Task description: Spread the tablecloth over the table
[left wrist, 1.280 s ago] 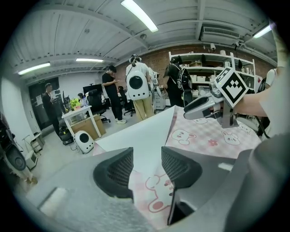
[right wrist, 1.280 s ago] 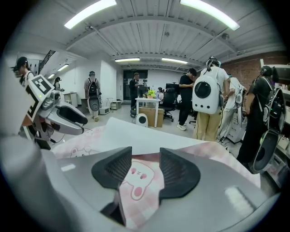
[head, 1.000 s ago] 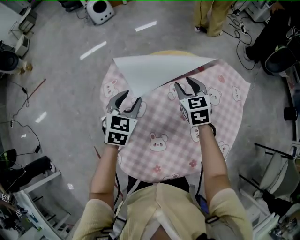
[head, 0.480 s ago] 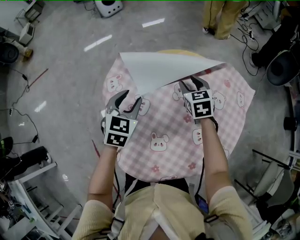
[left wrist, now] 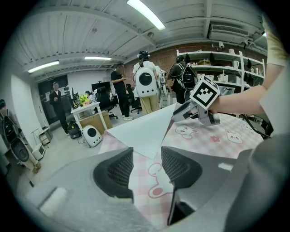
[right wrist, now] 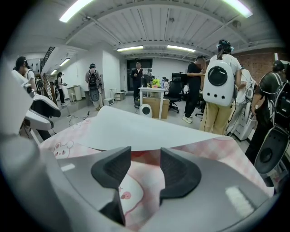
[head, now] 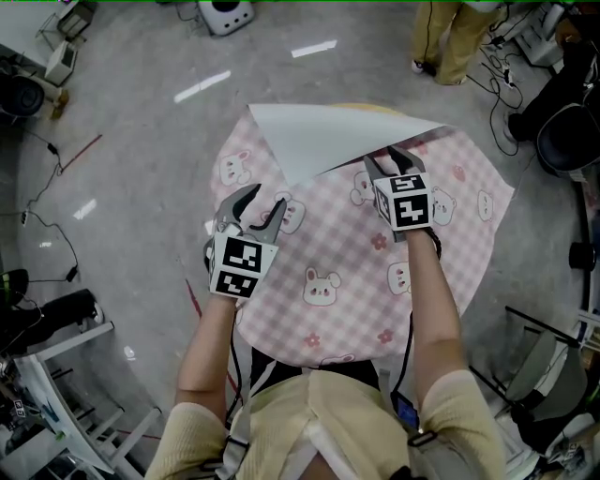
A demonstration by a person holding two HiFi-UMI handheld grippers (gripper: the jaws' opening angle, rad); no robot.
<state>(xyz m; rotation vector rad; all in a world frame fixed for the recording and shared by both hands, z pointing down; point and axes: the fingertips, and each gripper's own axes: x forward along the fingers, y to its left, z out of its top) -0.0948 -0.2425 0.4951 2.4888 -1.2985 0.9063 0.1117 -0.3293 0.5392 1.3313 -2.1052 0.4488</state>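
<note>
A pink checked tablecloth (head: 347, 253) with bunny prints covers the round table. Its far corner is folded back toward me as a white triangular flap (head: 328, 136). My left gripper (head: 258, 208) hovers open over the cloth just short of the flap's near tip. In the left gripper view that tip (left wrist: 145, 131) lies ahead of the left gripper (left wrist: 147, 165), whose pads grip nothing. My right gripper (head: 387, 161) is open at the flap's right edge. In the right gripper view the white flap (right wrist: 136, 129) runs just beyond the right gripper (right wrist: 145, 170).
A person's legs (head: 445, 37) stand on the grey floor beyond the table, near a white round device (head: 230, 14). A black chair (head: 572, 131) and cables sit at the right, racks and gear at the lower left. Several people stand farther back (right wrist: 217, 86).
My right gripper has moved a little forward and down toward the flap's edge. The left gripper and the folded flap have stayed where they were.
</note>
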